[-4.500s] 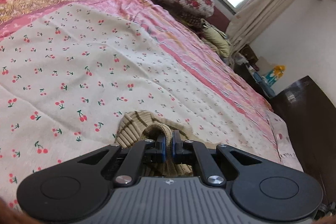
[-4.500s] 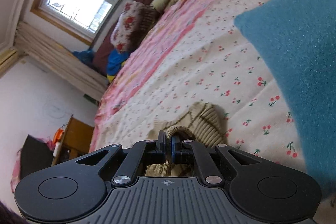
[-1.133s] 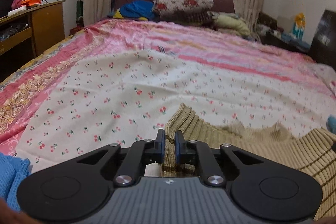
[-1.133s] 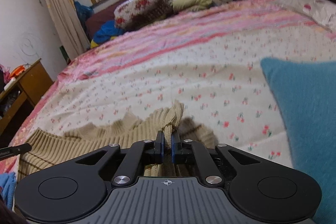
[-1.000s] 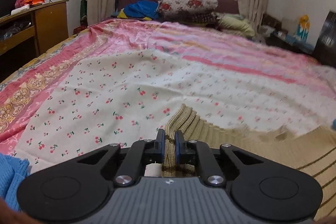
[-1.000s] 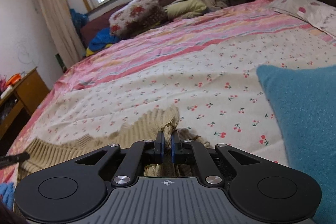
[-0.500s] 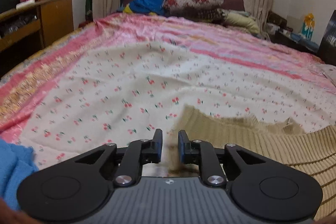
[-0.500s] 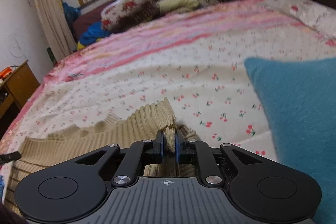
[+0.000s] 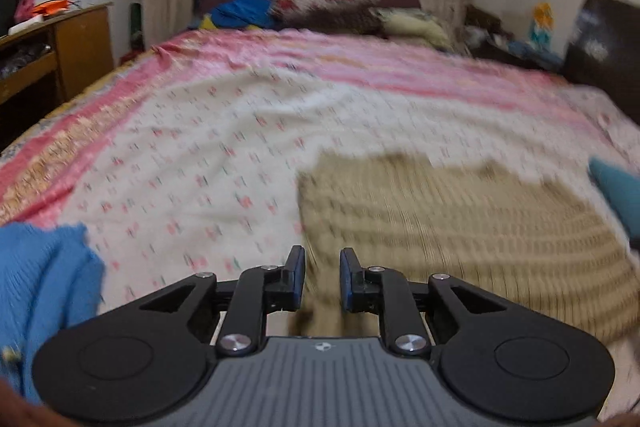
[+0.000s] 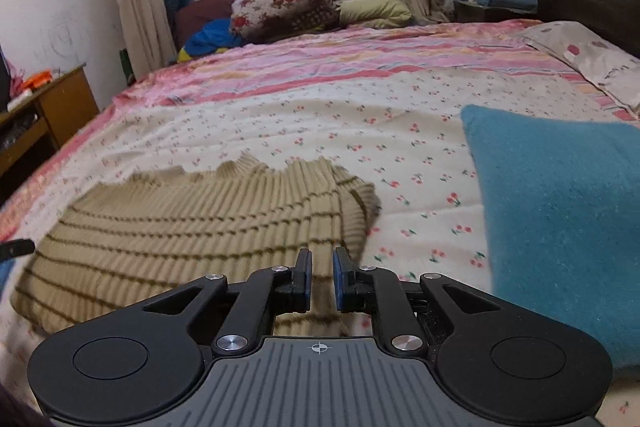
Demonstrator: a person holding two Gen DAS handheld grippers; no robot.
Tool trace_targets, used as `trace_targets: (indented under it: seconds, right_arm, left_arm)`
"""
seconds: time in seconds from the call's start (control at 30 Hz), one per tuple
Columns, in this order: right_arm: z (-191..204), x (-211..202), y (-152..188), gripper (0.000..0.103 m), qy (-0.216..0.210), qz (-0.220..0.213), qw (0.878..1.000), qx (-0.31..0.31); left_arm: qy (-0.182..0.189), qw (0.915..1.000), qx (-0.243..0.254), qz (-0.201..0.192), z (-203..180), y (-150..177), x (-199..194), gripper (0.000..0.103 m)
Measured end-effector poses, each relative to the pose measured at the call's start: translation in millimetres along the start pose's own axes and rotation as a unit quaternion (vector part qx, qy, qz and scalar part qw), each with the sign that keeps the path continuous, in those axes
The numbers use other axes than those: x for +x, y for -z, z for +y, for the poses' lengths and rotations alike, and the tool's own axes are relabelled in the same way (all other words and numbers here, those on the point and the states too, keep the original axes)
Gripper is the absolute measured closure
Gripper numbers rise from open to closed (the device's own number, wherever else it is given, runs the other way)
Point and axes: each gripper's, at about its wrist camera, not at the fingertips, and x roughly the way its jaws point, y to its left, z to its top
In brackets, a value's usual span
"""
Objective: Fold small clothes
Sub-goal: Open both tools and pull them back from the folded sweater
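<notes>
Here ribbed beige sweater (image 10: 192, 227) flat on cherry-print sheet (image 10: 400, 131).

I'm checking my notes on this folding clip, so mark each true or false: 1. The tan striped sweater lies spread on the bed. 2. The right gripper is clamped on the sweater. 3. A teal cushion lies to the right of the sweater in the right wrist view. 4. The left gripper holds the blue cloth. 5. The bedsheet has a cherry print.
1. True: the sweater lies spread on the bedsheet.
2. False: the right gripper has its jaws apart, pinching nothing.
3. True: the cushion lies there.
4. False: the left gripper is open and empty; the blue cloth lies beside it.
5. True.
</notes>
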Motion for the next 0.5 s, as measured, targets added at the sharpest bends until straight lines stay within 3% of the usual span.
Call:
trace_targets:
  seconds: [0.1, 0.17, 0.33, 0.5]
  right_arm:
    - [-6, 14, 8, 0.089, 0.006, 0.028, 1.0, 0.0]
    - [-10, 22, 12, 0.089, 0.018, 0.045, 0.999, 0.004]
    - [-13, 13, 10, 0.089, 0.038, 0.042, 0.998, 0.012]
    - [2, -8, 10, 0.089, 0.021, 0.013, 1.0, -0.002]
  left_arm:
    - [-0.01, 0.9996, -0.006, 0.025, 0, 15, 9, 0.077]
    - [-0.019, 0.9993, -0.011, 0.031, 5, 19, 11, 0.071]
    - [-0.018, 0.9987, -0.03, 0.037, 12, 21, 5, 0.071]
    - [-0.011, 0.9984, -0.049, 0.024, 14, 24, -5, 0.071]
